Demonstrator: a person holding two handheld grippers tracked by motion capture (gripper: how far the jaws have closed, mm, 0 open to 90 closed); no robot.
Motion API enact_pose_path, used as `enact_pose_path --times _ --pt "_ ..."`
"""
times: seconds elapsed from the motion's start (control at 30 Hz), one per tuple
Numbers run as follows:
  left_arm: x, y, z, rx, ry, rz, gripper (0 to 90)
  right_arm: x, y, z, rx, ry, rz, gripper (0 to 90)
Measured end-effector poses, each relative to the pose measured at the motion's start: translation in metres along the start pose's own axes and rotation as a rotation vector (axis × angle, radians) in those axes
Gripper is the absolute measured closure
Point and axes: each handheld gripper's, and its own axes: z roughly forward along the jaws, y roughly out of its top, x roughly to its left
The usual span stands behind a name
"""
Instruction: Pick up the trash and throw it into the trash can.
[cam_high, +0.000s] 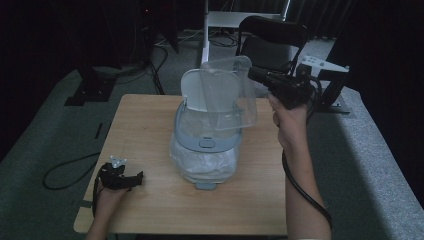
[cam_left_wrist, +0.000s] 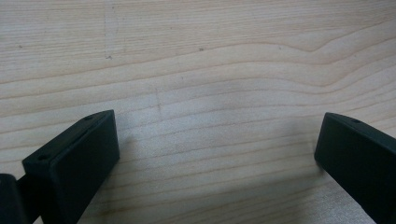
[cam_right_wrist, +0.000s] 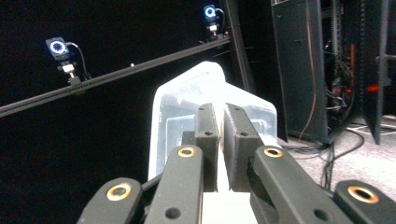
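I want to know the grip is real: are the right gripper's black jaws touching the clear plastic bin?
Touching. In the right gripper view the right gripper has its jaws pinched on the wall of the clear plastic bin.

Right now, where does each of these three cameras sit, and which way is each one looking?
High view: above the table, looking forward and down; both forearms, left gripper, right gripper.
Left gripper view: on the left gripper, facing bare tabletop; open jaws.
Right gripper view: on the right gripper, facing the dark room; jaws clamp the clear lid.
Shared: high and right gripper views show the clear lid.
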Motion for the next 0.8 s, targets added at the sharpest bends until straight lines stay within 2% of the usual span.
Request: enact_pose_path --times 0.23,0.67,0.8 --pt "0.000 0.000 0.000 0.000 -0.002 0.003 0.7 0.001 -0.011 0.023 0.007 0.042 0.020 85.1" --pt "0.001 0.000 0.000 0.000 -0.006 0.006 0.7 0.000 -0.018 0.053 0.035 0.053 0.023 85.0" --pt "0.001 0.000 0.000 -0.001 -0.008 0.009 0.7 -0.001 -0.020 0.058 0.024 0.056 0.017 82.7"
